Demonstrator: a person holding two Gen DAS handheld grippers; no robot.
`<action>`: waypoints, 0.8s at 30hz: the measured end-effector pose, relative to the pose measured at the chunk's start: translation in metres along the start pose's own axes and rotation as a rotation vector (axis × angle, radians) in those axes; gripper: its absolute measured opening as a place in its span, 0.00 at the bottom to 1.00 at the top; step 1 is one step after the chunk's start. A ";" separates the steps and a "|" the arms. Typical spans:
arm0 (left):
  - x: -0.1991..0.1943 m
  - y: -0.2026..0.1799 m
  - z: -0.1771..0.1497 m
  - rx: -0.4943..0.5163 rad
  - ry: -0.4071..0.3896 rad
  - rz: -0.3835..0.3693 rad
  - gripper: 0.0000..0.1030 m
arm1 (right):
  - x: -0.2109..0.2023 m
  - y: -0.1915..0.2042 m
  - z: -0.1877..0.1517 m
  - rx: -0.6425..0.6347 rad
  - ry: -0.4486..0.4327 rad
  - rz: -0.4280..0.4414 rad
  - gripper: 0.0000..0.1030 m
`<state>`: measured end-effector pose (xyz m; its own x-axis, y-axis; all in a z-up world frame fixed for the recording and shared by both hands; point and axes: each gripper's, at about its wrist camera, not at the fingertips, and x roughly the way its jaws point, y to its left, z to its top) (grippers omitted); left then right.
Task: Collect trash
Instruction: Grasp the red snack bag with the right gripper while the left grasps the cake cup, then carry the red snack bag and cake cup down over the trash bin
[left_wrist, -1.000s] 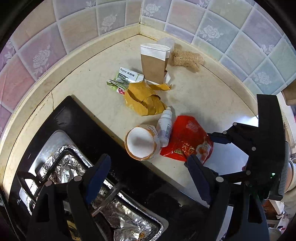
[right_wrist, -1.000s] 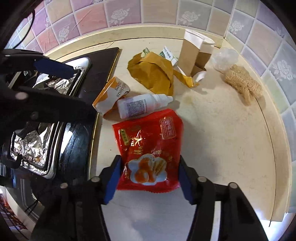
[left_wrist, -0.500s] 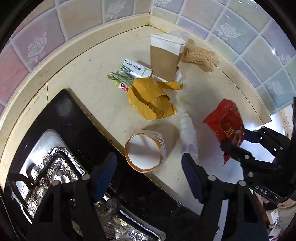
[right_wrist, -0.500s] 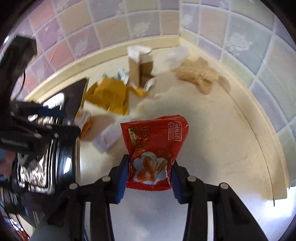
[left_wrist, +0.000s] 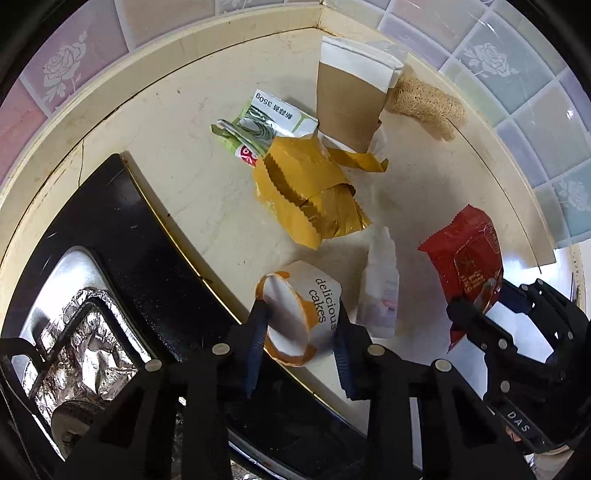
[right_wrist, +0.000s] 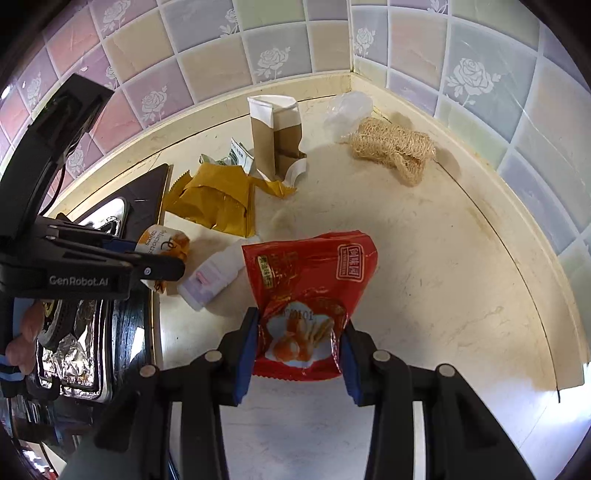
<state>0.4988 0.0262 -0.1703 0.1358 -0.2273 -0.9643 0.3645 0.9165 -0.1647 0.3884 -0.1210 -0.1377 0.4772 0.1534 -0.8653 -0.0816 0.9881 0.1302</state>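
Closing left gripper (left_wrist: 300, 325) jaws around paper cake cup (left_wrist: 301, 317) at stove edge (pads touching both sides); right gripper (right_wrist: 299, 345) clamped on red snack bag (right_wrist: 310, 280), lifted off counter (right_wrist: 424, 258).

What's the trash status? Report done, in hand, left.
Done: nothing visibly binned. In hand: right gripper holds the red packet off the counter; left gripper jaws are closing around the cake cup. Left: bottle, yellow wrapper, green packet, brown carton.
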 end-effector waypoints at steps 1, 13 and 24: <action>0.000 -0.002 0.001 0.003 -0.010 0.000 0.28 | 0.000 0.000 -0.001 0.001 0.000 0.003 0.38; -0.029 -0.014 -0.018 -0.014 -0.085 -0.019 0.21 | -0.013 0.000 -0.012 0.000 -0.022 0.024 0.37; -0.092 -0.062 -0.080 -0.018 -0.189 -0.023 0.21 | -0.065 0.005 -0.043 -0.036 -0.087 0.060 0.35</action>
<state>0.3899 0.0164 -0.0880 0.2989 -0.3043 -0.9045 0.3534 0.9157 -0.1912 0.3194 -0.1266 -0.1012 0.5443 0.2139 -0.8111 -0.1427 0.9765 0.1617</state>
